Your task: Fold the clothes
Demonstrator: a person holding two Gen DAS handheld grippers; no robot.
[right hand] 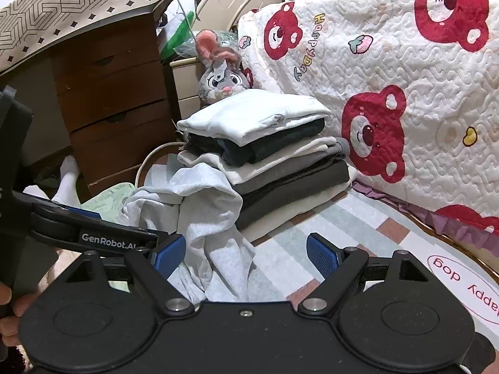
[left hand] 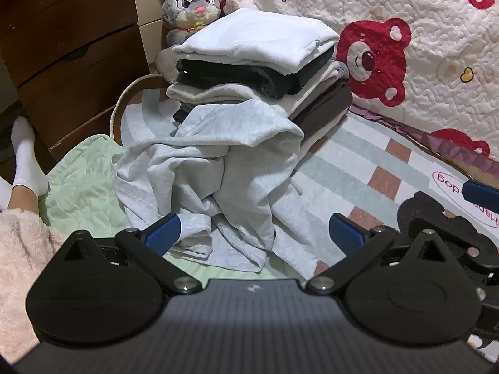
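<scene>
Brown drawer chest at left beyond the bed's edge, left gripper spread wide and empty over a crumpled grey garment on the striped bed cover, folded clothes stack behind it, right gripper likewise spread, holding nothing, bear-print quilt along the right edge.

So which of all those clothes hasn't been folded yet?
The light grey garment, lying crumpled in front of the pile. The stacked clothes behind it, topped by a white piece, are all folded flat.

The crumpled light-grey sweatshirt hides the base of the folded clothes stack (lowest layers unreadable); the grey plush rabbit is half-hidden behind that stack.
</scene>
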